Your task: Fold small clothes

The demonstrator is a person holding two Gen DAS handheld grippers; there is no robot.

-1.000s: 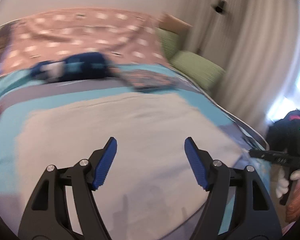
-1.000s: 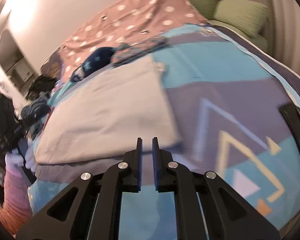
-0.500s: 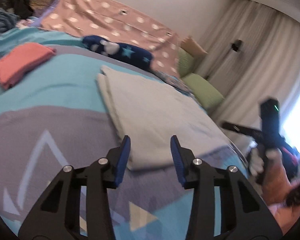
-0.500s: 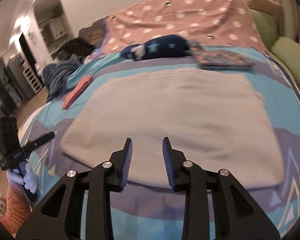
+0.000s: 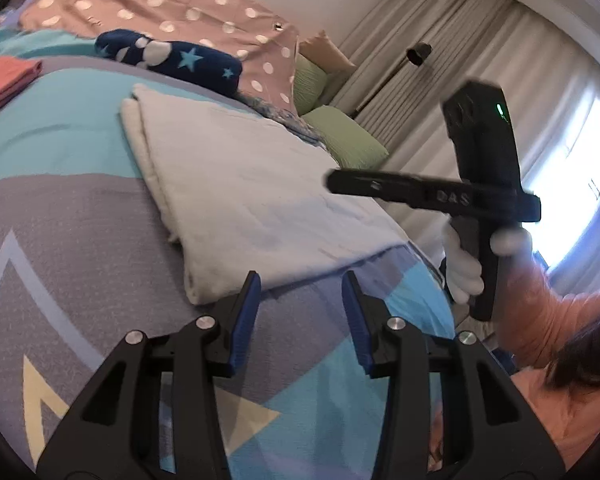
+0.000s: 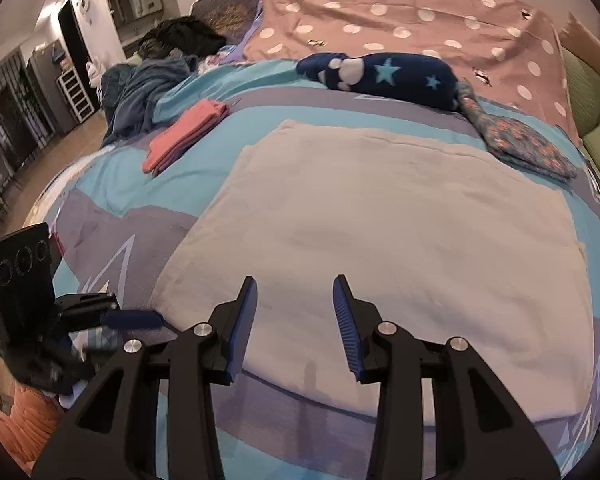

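A white folded cloth [image 6: 384, 232] lies flat on the patterned blue and grey bed cover [image 6: 140, 208]; it also shows in the left wrist view [image 5: 236, 184]. My right gripper [image 6: 294, 304] is open and empty, over the cloth's near edge. My left gripper [image 5: 300, 300] is open and empty, just short of the cloth's near corner; it also appears at the left of the right wrist view [image 6: 132, 318]. The right gripper's body [image 5: 480, 196] shows in the left wrist view, held by a white-gloved hand.
A folded coral garment [image 6: 184, 134] lies at the left of the bed. A navy star-print roll [image 6: 388, 76], a floral folded piece [image 6: 520, 144] and a pink dotted sheet [image 6: 400, 12] lie at the back. Green cushions [image 5: 340, 136] and curtains [image 5: 480, 60] stand to the right.
Both grippers swung round to face the white cloth. The right gripper went from shut to open. The left gripper narrowed somewhat and moved to the cloth's near corner.
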